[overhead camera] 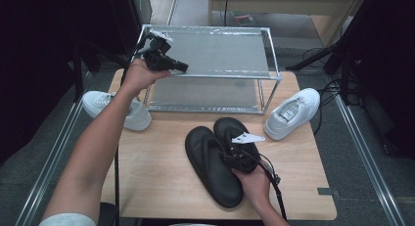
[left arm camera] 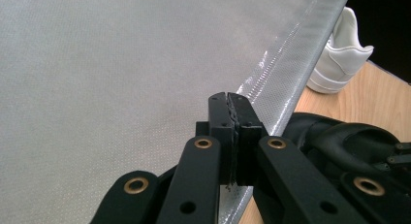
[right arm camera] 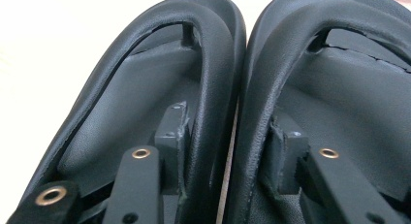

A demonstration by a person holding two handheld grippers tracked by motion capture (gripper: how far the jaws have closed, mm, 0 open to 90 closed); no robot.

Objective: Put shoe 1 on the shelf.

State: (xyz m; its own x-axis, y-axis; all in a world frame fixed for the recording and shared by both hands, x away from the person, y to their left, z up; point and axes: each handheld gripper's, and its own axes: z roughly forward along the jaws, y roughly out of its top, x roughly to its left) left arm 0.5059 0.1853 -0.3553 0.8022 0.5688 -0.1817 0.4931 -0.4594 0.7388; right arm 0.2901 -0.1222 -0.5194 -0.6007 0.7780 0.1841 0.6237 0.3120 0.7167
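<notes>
my right tongs [right arm camera: 228, 151] pinch both sandals' [right arm camera: 213, 64] inner straps together; my left tongs [left arm camera: 231, 105], pressed together, hover over the rack [overhead camera: 215, 50].

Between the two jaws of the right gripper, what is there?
In the right gripper view, the right gripper has the adjoining inner straps of the two black sandals between its jaws, one jaw inside each sandal. Both pads touch the straps.

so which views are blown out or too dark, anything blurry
High view: room edges fall to near black, table evenly lit. Left gripper view: glare streaks along the rack's front rail, mesh sharp. Right gripper view: the tabletop behind the black sandals washes out to near white, jaws soft up close.
</notes>
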